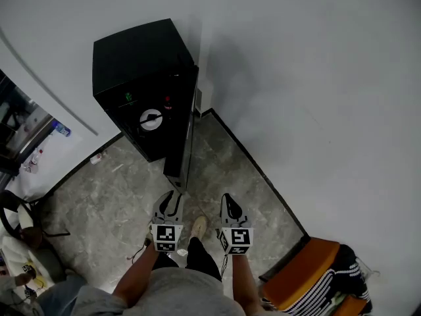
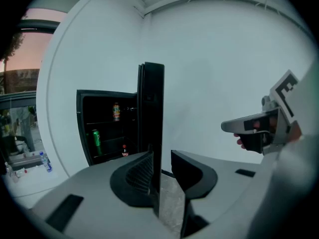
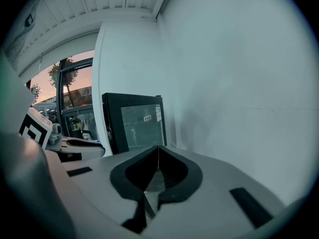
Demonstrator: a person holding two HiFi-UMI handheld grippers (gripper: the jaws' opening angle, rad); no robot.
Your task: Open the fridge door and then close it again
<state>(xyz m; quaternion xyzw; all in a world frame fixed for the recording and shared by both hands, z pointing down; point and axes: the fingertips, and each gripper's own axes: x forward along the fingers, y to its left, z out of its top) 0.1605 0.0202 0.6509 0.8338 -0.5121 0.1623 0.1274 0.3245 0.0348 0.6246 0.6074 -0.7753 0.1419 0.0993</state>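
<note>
A small black fridge (image 1: 135,64) stands in the corner, its door (image 1: 183,137) swung wide open toward me. On its shelves I see a green can (image 2: 96,141) and an orange bottle (image 2: 116,111). My left gripper (image 1: 172,195) is open right at the door's free edge. In the left gripper view the door (image 2: 152,108) stands edge-on between the jaws of this gripper (image 2: 162,161), close along the left pad with floor showing beside the right one. My right gripper (image 1: 225,197) hovers shut and empty beside it, facing the door's glass front (image 3: 142,123).
White walls meet behind the fridge. An orange seat (image 1: 309,268) with striped cloth sits at lower right. A dark chair (image 1: 20,229) and clutter are at the left, and a small bottle (image 1: 97,157) lies by the wall. My shoe (image 1: 198,227) is between the grippers.
</note>
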